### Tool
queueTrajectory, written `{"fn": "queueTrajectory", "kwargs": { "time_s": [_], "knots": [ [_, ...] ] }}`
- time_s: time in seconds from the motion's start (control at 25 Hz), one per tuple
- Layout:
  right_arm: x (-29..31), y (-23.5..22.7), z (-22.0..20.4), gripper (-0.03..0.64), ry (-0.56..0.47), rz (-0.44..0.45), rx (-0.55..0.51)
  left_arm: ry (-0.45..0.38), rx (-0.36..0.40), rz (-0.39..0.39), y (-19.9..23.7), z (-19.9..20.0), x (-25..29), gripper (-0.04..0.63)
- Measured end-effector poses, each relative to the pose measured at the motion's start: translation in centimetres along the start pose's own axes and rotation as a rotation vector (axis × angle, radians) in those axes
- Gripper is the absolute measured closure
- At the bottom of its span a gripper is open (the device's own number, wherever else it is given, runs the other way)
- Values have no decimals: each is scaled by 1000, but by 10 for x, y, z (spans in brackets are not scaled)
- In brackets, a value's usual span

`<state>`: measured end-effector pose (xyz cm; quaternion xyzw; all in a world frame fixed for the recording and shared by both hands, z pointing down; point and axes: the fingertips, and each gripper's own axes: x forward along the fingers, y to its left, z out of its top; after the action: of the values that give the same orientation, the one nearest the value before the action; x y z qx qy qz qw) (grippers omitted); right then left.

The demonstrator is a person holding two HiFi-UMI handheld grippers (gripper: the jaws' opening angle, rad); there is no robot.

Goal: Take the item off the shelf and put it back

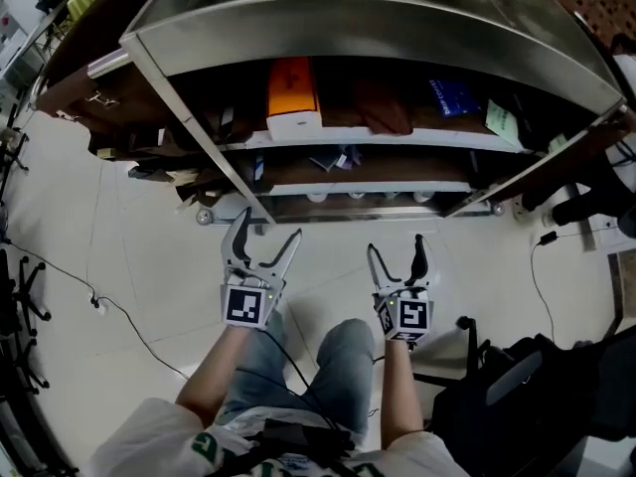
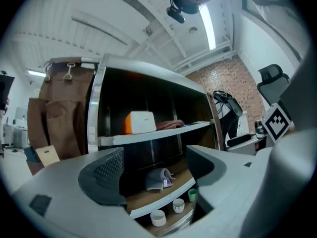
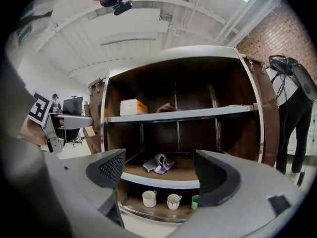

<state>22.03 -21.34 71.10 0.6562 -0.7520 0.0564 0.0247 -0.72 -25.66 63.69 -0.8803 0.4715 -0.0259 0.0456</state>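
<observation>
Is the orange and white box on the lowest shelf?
No, the orange and white box sits on the upper shelf; the lowest shelf holds cups.

**Setting:** indoor workroom, lab or workshop type with office fittings; which of the two cannot be told.

**Evidence:**
- bare brick wall (image 2: 223, 78)
- white panelled ceiling with strip light (image 2: 208, 26) and exposed ducting
- pale tiled floor (image 1: 149, 237) with a loose cable (image 1: 96, 302) trailing across it
- office chair (image 2: 270, 78)
- bench (image 3: 69, 119) carrying a monitor (image 3: 74, 104)
- freestanding wooden shelf unit (image 3: 178, 114) with metal-edged shelves, holding mugs (image 3: 148, 198), a box (image 3: 132, 106) and a cloth (image 3: 158, 162)
</observation>
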Motion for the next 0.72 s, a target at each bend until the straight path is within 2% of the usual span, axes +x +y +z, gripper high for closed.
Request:
{"fn": "queueTrajectory", "kwargs": {
  "time_s": [0.2,0.36,0.52,0.72],
  "knots": [
    [33,-7,-69,164,-3,27,-20,-44,-27,24,7,-66,17,222],
    [50,-28,-126,164,-27,-11,-11,-33,-9,16,10,-118,28,222],
    [57,-36,-182,164,-4,-31,1,-39,-6,23,13,-164,30,221],
    [79,-24,-245,165,33,-8,1,-47,-6,40,26,-212,31,221]
  ]
}}
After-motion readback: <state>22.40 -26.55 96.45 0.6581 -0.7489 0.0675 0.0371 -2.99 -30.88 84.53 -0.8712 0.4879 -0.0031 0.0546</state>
